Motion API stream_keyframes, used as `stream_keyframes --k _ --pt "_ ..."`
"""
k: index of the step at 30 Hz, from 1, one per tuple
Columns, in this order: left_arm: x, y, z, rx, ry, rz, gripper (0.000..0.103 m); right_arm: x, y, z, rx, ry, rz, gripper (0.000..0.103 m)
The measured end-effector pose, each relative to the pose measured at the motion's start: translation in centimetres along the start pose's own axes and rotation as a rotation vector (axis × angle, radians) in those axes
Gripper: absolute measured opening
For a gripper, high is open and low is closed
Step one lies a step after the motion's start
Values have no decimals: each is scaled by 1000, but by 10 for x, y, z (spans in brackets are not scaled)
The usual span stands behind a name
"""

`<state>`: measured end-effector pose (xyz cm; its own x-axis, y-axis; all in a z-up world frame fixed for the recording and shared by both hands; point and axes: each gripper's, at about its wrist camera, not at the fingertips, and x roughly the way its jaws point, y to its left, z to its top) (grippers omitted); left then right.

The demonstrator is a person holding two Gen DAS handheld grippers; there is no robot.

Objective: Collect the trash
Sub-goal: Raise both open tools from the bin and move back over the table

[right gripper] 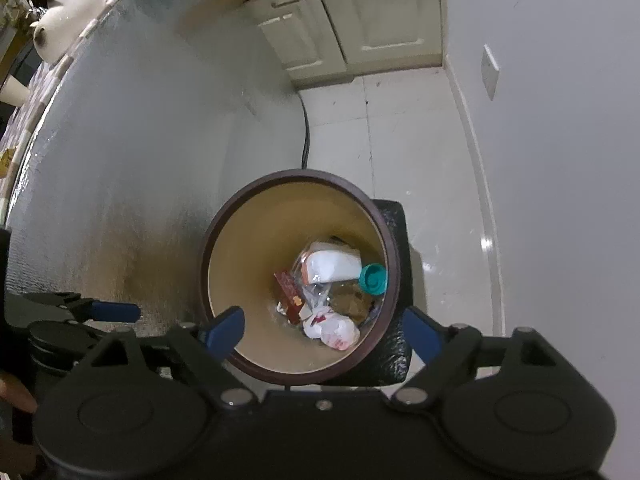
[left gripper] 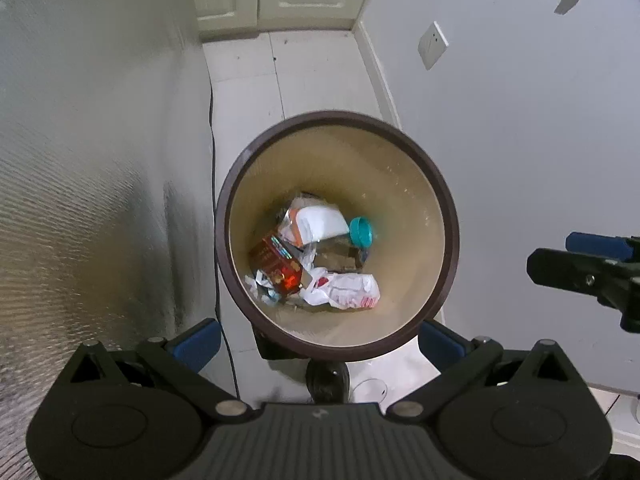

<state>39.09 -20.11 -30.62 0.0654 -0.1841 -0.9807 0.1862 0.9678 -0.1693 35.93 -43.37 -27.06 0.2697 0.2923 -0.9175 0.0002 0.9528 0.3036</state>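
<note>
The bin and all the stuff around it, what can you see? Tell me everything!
bin: one, brown rim, tan inside, on the floor by the silver wall
red box: one, red, in the bin, left side
teal cap: one, teal, in the bin, right side
white bag: one, white with red print, crumpled, in the bin, near side
white packet: one, white and orange, in the bin, far side
cabinet: one, cream, far end of the floor
teapot: one, white, up on the counter, far left
left gripper: one, black with blue pads, open, empty
right gripper: one, black with blue pads, open, empty
</note>
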Motion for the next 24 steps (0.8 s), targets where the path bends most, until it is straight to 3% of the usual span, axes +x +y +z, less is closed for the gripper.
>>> stream_keyframes --k 10,24 --pt "-32 -2 -9 -13 -68 14 103 -25 3 -6 -32 -58 -29 103" --pt "-70 -9 -34 -32 -151 30 103 -59 11 -28 -67 -105 -63 103"
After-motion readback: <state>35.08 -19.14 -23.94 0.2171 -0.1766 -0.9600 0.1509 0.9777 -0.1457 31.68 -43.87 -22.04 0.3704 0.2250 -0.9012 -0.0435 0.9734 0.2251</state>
